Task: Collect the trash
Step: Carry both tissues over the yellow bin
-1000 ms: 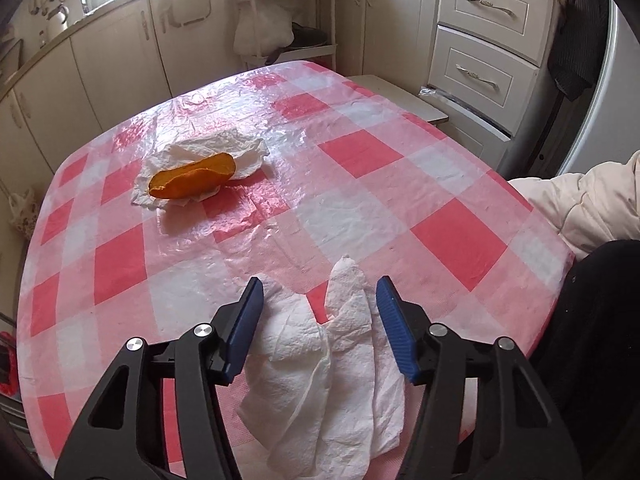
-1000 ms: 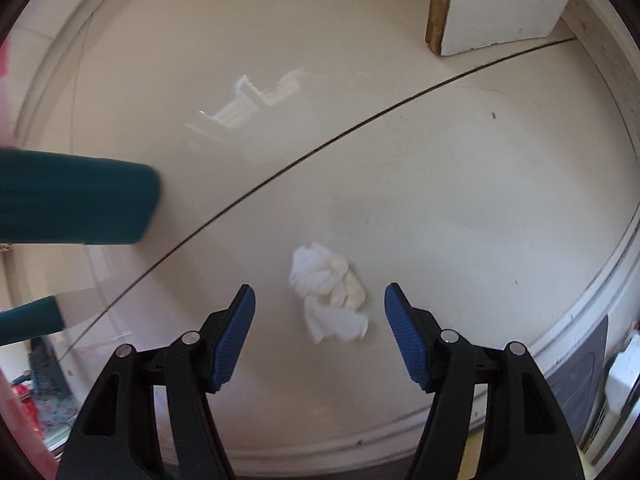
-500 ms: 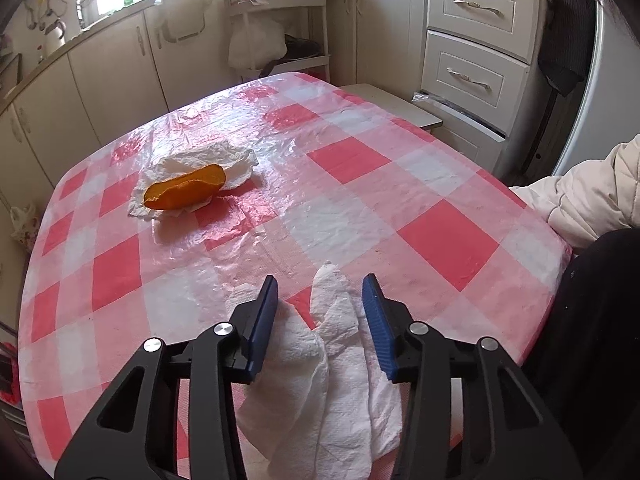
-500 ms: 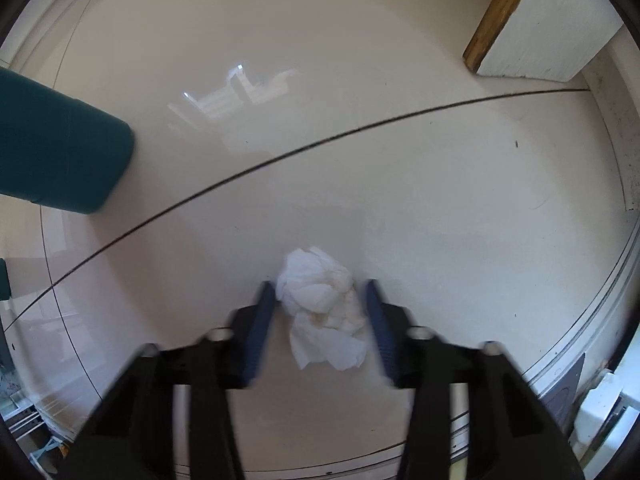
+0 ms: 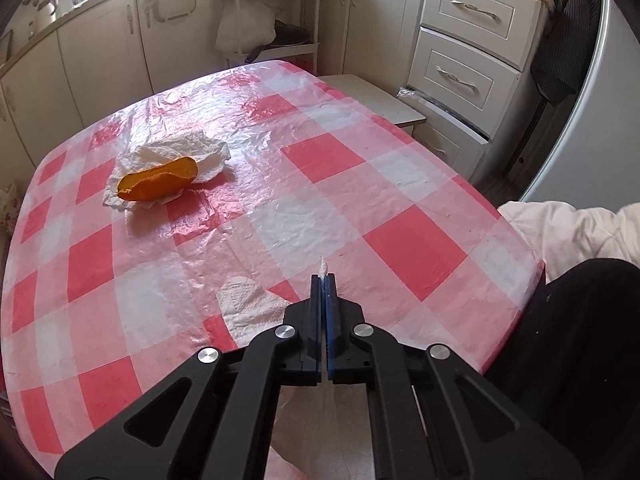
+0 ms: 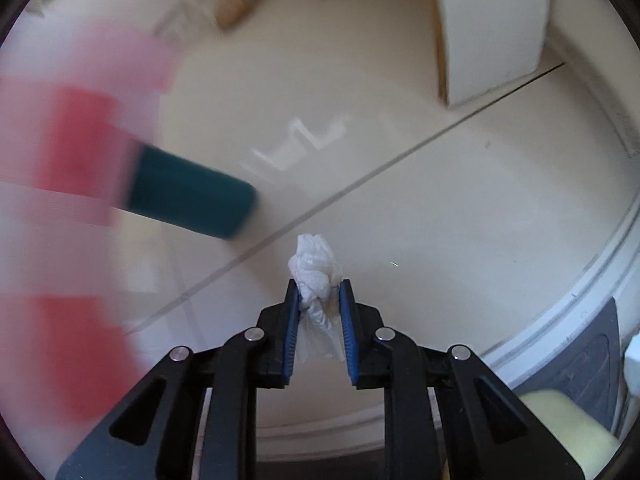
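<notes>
My left gripper (image 5: 323, 278) is shut on a white paper towel (image 5: 248, 308) near the front edge of the red-and-white checked table (image 5: 412, 248). A thin tip of the towel pokes out above the pads, and the rest lies flat to the left. Farther back on the left, an orange peel (image 5: 158, 184) rests on a crumpled napkin (image 5: 180, 152). In the right wrist view, my right gripper (image 6: 319, 286) has a crumpled white tissue (image 6: 314, 264) pinched between its blue pads, held above the cream floor; its jaws are still closing on it.
Cream cabinets and drawers (image 5: 468, 44) and a shelf rack (image 5: 272, 20) stand behind the table. A person's cream sleeve (image 5: 572, 232) and dark trousers (image 5: 580, 320) are at the right. In the right wrist view, a teal table leg (image 6: 192, 196), the blurred tablecloth (image 6: 72, 140) and a white box (image 6: 492, 28).
The left jaws closed from wide apart onto the paper towel. The right jaws closed on the tissue and lifted it off the floor; the tablecloth edge has swung into that view.
</notes>
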A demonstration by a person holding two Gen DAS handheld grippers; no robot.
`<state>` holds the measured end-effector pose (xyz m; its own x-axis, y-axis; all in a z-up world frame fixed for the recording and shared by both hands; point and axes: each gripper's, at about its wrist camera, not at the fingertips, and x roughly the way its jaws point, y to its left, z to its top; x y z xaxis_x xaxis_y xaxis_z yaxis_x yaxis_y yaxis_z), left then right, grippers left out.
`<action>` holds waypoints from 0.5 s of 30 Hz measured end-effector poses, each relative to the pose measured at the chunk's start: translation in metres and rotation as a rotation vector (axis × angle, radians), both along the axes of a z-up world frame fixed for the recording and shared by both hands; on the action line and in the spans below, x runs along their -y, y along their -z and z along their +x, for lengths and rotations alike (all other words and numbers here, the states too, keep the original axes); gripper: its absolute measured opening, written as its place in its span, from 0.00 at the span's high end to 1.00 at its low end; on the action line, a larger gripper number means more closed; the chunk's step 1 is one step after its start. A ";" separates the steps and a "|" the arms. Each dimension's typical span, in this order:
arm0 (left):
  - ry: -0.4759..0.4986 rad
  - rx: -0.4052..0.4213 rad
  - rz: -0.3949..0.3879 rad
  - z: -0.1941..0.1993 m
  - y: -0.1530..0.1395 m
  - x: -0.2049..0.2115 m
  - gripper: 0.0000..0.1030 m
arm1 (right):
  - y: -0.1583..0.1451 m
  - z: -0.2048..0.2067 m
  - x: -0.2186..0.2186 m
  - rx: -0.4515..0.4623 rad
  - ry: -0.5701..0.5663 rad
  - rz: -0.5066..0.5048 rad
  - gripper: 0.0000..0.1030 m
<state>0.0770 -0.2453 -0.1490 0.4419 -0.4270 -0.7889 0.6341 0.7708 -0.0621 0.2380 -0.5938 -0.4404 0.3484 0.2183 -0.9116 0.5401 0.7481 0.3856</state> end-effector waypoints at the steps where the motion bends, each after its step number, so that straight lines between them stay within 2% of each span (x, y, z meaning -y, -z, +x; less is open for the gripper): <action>1: 0.004 -0.001 0.007 -0.002 -0.002 0.002 0.98 | -0.013 -0.011 0.005 0.025 0.011 0.007 0.80; 12: 0.017 0.089 0.049 -0.040 -0.031 0.010 0.98 | -0.150 -0.110 0.018 0.210 0.043 0.003 0.80; 15: 0.025 0.106 0.044 -0.048 -0.036 0.009 0.98 | -0.170 -0.138 0.008 0.252 0.056 0.011 0.80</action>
<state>0.0294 -0.2545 -0.1129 0.5138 -0.4046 -0.7565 0.6543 0.7551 0.0405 0.0995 -0.6016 -0.2706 0.5758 0.2015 -0.7924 0.4665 0.7150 0.5208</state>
